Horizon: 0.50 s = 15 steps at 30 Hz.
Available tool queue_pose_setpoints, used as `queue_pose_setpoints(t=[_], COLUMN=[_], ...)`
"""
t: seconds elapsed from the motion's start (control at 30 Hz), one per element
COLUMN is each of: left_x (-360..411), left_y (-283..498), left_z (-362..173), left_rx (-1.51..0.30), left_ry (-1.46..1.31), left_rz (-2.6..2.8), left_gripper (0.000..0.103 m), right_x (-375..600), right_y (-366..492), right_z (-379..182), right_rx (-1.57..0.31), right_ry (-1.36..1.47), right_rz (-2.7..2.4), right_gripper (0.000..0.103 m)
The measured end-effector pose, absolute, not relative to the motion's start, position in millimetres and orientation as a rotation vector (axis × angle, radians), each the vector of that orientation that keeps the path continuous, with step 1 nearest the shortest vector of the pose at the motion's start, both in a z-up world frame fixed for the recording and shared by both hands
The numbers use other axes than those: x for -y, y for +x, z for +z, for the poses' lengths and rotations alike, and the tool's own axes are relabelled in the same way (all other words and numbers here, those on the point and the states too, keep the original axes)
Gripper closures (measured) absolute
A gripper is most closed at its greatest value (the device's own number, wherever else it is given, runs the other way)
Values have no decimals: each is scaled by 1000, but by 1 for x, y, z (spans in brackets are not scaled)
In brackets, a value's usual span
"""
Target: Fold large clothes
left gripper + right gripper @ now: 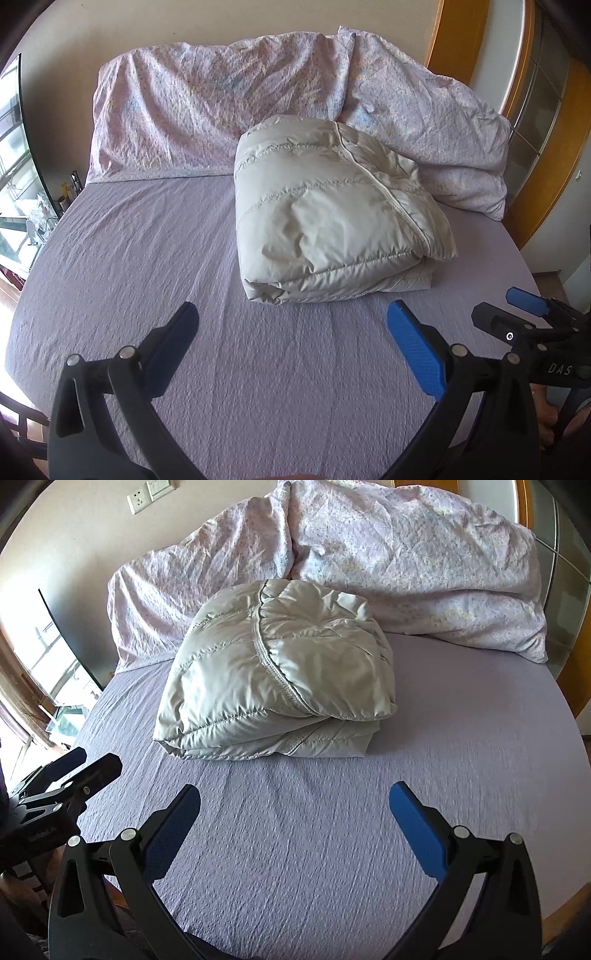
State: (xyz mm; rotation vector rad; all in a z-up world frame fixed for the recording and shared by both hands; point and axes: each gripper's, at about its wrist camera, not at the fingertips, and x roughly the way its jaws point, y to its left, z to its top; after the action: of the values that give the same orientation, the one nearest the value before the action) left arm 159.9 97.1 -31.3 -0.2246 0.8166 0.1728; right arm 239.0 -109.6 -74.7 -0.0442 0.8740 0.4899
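A pale grey quilted down jacket (332,214) (277,679) lies folded into a thick bundle on the lilac bed sheet (147,258) (461,738), a zipper line running across its top. My left gripper (291,314) hovers open over the sheet, a short way in front of the bundle and apart from it. My right gripper (295,797) is likewise open and empty, just short of the bundle's near edge. Each gripper shows in the other's view: the right gripper (509,306) at the far right edge, the left gripper (92,762) at the lower left.
Two crumpled pink-patterned pillows (221,103) (424,565) lean at the head of the bed behind the jacket. A wooden frame (454,37) rises at the right. A window and cluttered sill (22,184) lie to the left. Wall sockets (151,491) sit above the pillows.
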Motion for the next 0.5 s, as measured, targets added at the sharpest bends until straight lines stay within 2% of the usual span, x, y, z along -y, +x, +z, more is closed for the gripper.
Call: queue_pose_setpoints(t=[0.5], left_x=[-96], left_y=[165], left_z=[-34], left_rx=[-822], left_ry=[-235], left_rz=[168], left_gripper=[2], right_x=[112], right_y=[242], right_z=[-74], right_rx=[-869], right_ry=[-32], right_rz=[488], right_gripper=[1])
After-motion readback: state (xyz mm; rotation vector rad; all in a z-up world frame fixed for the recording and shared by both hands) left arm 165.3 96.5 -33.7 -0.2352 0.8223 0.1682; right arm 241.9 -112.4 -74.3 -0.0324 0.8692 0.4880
